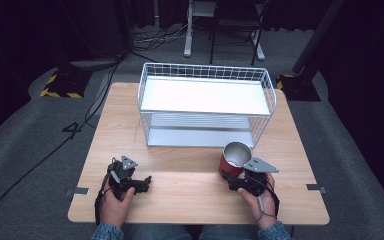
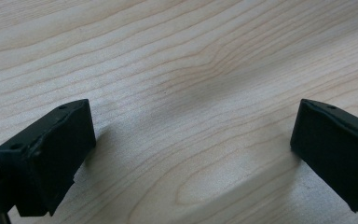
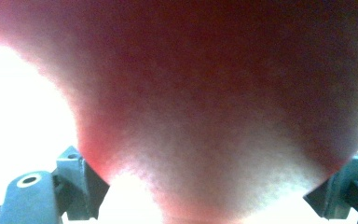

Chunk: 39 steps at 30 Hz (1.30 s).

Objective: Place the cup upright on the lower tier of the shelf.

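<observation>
Right gripper is clamping the red cup: in the right gripper view the blurred red wall of the cup is sitting right against the camera, and the jaws are standing at either lower corner, pressed to its sides. Too close to focus, so no detail on the cup surface.

Landmark is the white wire rack, standing at the far-centre of the wooden table.

- Cup is sitting just in front of the rack's front right corner, near it; cannot tell whether they are touching. Upright or slightly tilted, open mouth facing up, silver inside showing. Cannot tell whether its base is resting on the table or hanging just above it.
- Right hand is holding the gripper directly in front of the cup, on the person's side.
- Left gripper is lying low over the table, well in front of the rack's front left corner and well apart from the cup. Jaws are standing wide apart, nothing between them; the left gripper view is showing bare wood grain between the two black pads.
- Left hand is gripping it from behind.
- Rack has two tiers, a white upper shelf and a lower shelf beneath.
</observation>
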Motion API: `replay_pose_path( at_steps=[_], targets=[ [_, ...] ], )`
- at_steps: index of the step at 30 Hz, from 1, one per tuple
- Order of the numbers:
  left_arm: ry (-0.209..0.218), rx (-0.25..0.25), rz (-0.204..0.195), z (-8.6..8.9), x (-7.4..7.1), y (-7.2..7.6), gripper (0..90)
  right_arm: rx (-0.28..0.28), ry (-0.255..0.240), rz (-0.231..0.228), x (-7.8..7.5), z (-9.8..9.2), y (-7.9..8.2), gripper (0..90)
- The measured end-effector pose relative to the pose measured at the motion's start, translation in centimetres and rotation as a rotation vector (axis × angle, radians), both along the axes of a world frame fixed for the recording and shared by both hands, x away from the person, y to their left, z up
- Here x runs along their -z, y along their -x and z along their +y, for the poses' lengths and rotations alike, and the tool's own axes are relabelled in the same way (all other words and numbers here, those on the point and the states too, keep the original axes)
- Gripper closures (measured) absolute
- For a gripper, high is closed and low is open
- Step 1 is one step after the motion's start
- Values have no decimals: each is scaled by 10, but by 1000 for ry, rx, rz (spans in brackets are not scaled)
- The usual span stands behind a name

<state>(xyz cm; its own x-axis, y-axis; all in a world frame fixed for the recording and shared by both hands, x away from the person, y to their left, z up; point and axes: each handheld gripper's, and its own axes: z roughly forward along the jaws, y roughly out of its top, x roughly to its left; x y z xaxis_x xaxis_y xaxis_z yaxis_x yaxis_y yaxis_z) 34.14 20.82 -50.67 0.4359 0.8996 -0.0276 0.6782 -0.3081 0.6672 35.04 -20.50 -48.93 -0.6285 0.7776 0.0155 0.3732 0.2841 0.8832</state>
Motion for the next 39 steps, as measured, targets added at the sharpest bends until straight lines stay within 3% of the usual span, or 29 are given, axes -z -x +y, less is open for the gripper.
replay_pose_path(
  at_steps=[12, 25, 39],
  targets=[
    [-1, -1, -1, 0, 0, 0, 2, -37, 2, 0, -21, 16, -19, 168],
    [2, 0, 1, 0, 0, 2, 2, -69, 18, 21, -29, 35, -44, 168],
    [1, 0, 0, 0, 0, 3, 2, -41, -2, 27, -31, 56, -73, 168]
  ],
)
